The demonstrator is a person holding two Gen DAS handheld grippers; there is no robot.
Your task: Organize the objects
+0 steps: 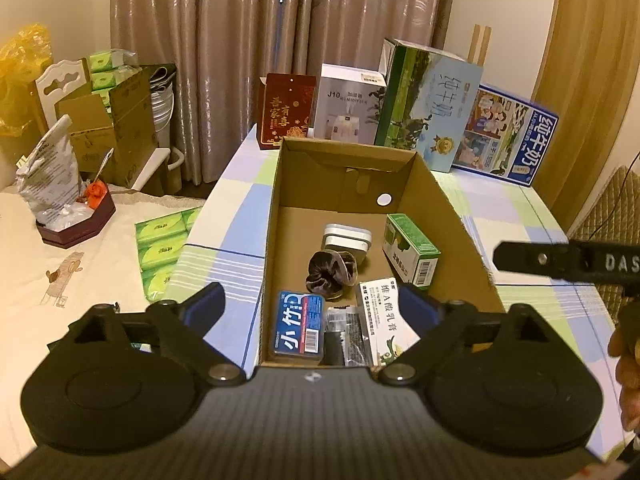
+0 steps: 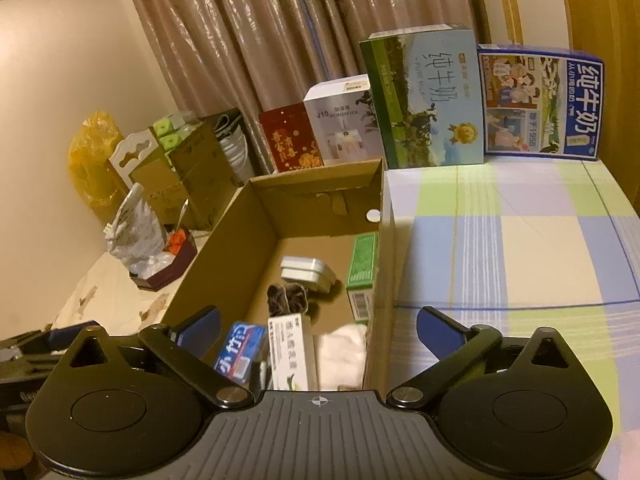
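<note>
Left gripper (image 1: 312, 308): jaws spread wide, nothing between the pads, hovering over the near end of the cardboard box (image 1: 452, 216).
Right gripper (image 2: 318, 330): jaws equally wide and empty, straddling the box's right wall (one finger over the inside, one over the checked tablecloth (image 2: 520, 240)).
Near end of box: blue tin (image 1: 298, 328), dark packet (image 1: 340, 332) and white carton (image 1: 384, 320), side by side.
Middle of box: brown scrunchie (image 1: 330, 272) touching two stacked white cases (image 1: 347, 240).
Right wall of box: green carton (image 1: 410, 248) lying beside it.
Near right corner of box: white cloth (image 2: 344, 354).
Far edge of table: red box (image 1: 286, 110), humidifier box (image 1: 348, 108), two milk cartons (image 1: 428, 108).
</note>
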